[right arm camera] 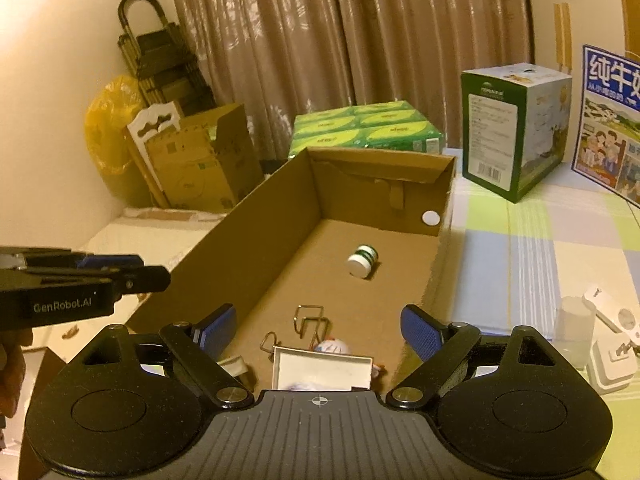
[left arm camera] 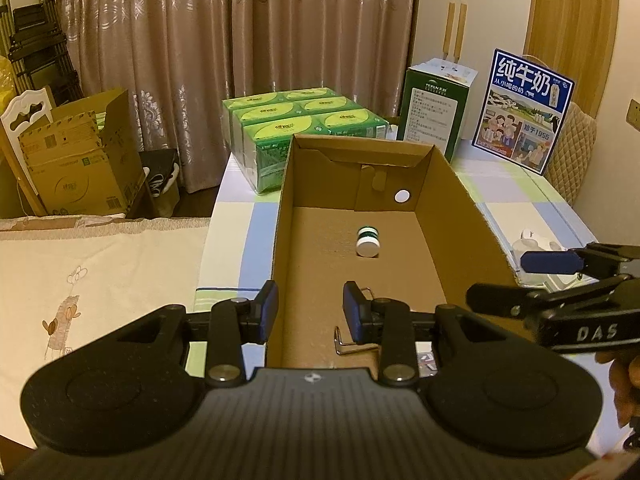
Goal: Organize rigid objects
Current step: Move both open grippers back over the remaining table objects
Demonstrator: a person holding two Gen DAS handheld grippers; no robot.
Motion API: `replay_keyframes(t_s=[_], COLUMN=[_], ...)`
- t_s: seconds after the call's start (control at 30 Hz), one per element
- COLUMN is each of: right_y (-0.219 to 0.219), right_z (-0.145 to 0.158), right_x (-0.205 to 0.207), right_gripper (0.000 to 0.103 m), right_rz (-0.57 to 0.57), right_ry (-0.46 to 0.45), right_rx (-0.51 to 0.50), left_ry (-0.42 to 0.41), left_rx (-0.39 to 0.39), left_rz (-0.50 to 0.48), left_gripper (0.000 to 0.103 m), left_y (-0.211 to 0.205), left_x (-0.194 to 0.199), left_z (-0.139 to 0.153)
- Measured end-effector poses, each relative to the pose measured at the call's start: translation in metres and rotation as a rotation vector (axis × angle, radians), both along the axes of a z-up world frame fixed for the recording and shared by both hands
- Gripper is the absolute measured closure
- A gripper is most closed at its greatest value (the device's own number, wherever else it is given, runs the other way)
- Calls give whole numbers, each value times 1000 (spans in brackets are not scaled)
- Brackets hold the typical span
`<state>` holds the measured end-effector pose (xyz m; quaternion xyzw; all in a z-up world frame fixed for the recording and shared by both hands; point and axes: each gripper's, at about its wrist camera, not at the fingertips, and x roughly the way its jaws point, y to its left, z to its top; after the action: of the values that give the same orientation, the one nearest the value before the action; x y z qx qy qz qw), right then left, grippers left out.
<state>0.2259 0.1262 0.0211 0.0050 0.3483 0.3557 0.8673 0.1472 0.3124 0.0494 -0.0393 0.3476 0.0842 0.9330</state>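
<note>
An open cardboard box (left arm camera: 452, 208) (right arm camera: 256, 216) lies on the table. Inside it a small green and white bottle (left arm camera: 368, 241) (right arm camera: 362, 261) lies on its side. Bent wire hooks (left arm camera: 348, 340) (right arm camera: 310, 320), a white open tin (right arm camera: 320, 372) and a small patterned ball (right arm camera: 332, 347) lie at the box's near end. My left gripper (left arm camera: 310, 312) is open and empty, straddling the box's left wall. My right gripper (right arm camera: 320, 330) is open and empty over the box's near end. Each gripper shows in the other's view: the right (left arm camera: 548, 262), the left (right arm camera: 132, 270).
Green tissue packs (left arm camera: 304, 128) (right arm camera: 366, 126), a green carton (left arm camera: 436, 114) (right arm camera: 514, 128) and a blue milk box (left arm camera: 524, 110) (right arm camera: 608, 120) stand behind the cardboard box. White plastic items (right arm camera: 612, 344) and a clear cup (right arm camera: 574, 328) sit right of it. Cardboard boxes (left arm camera: 76, 156) stand on the floor at left.
</note>
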Motion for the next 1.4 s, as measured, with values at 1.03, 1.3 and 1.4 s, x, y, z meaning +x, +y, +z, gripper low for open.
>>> replay_keyframes(t_s=[1.03,1.3,1.4], right_y=[-244,-301,-315], right_z=[26,19,16], right_x=[-102,-113,-116], right_gripper=[17,17,17], right_rz=[-360,-457,-480], right_ry=[27,48,53], right_rx=[3,23,24], left_ry=[-88,-63,-53], left_rx=[-76,-92,-87], left_rz=[-218,-266,-282], left_gripper=[73,73,73], left_y=[-191,-236,-248], left_x=[-51,-45,-43], left_z=[37,22,18])
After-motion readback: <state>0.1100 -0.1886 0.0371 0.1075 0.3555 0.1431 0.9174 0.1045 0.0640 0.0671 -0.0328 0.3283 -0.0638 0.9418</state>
